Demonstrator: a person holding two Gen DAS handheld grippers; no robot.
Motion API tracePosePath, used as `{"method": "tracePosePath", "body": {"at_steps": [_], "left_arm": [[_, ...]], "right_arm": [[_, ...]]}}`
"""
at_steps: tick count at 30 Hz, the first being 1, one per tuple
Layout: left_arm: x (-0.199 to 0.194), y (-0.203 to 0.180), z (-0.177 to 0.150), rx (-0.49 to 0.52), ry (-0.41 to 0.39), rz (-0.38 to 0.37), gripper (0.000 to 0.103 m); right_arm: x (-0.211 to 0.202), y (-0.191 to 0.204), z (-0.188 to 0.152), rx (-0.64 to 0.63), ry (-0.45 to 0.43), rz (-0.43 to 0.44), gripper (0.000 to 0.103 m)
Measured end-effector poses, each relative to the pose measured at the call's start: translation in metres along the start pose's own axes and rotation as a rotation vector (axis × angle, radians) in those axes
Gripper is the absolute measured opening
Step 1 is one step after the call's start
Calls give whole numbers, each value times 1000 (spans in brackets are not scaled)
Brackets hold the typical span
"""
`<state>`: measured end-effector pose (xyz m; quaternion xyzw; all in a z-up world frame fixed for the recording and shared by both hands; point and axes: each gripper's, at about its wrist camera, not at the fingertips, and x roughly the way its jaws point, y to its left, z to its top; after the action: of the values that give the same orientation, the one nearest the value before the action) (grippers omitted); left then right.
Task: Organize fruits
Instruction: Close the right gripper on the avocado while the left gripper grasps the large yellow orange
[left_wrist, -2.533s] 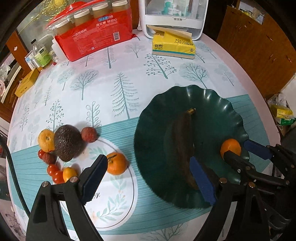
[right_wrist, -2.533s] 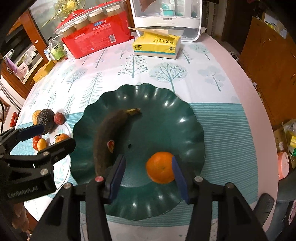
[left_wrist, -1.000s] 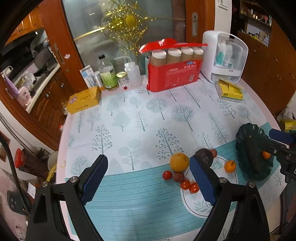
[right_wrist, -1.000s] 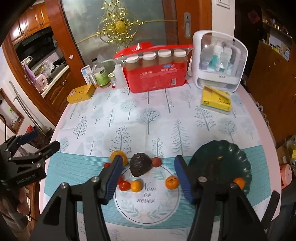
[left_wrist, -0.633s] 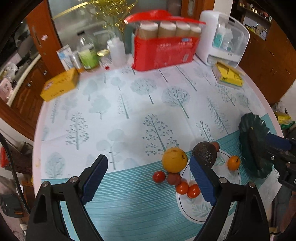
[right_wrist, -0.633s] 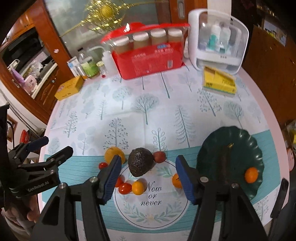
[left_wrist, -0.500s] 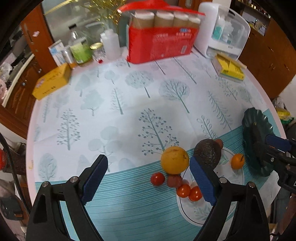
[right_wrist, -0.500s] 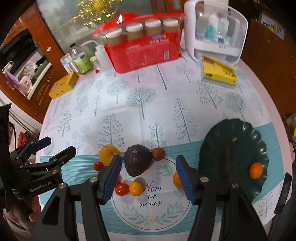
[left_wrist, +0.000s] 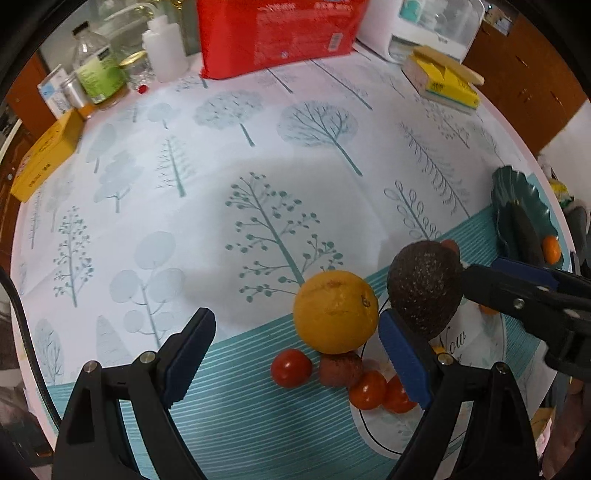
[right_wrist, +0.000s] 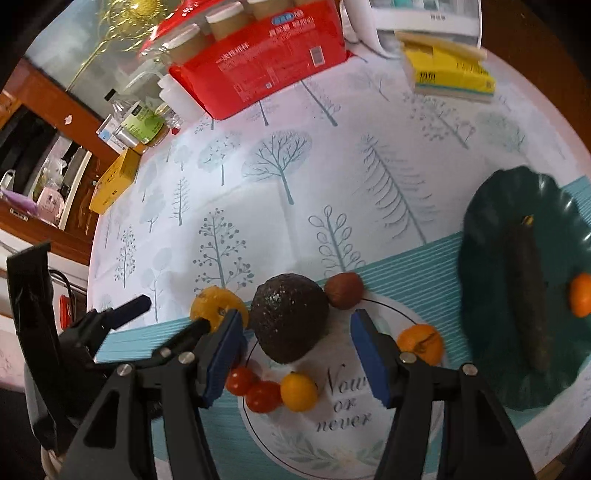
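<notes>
The green plate (right_wrist: 480, 229) sat at three o'clock. The avocado (right_wrist: 290, 317) lay between the right gripper (right_wrist: 297, 354)'s parted, empty jaws; sinking lower and centring would help. The left gripper (left_wrist: 295, 354), released, neared the orange (left_wrist: 336, 312).

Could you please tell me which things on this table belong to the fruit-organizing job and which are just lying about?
Job: avocado, yellow orange, cherry tomatoes, mandarin, green plate holding a dark banana.

Bystanders: red cup pack, tissue box, yellow carton, bottles.
</notes>
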<state>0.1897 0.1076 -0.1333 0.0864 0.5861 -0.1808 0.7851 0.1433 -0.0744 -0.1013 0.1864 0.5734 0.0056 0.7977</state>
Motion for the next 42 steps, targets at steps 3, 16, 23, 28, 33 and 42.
{"method": "tracePosePath", "body": {"at_steps": [3,16,23,28,33,42], "left_arm": [[9,-2,0,11,12,-9,89],[21,-5,2,-4,20,-115,71],[26,-11,3,-7,19,-157,59],[35,-13,4,-22,49,-157,56],[36,-6,6,-84,61,-193,53],[33,1,15,-188,64,-215,63]], "right_arm": [[14,-3,0,24,31,0,62],[40,-4,-4,78,61,76,66],[47,-17,-6,146,62,126,62],[39,-19,-9,135,45,107,62],[21,-20,-14,94,19,88,61],[6,-30,-23,97,-6,89,61]]}}
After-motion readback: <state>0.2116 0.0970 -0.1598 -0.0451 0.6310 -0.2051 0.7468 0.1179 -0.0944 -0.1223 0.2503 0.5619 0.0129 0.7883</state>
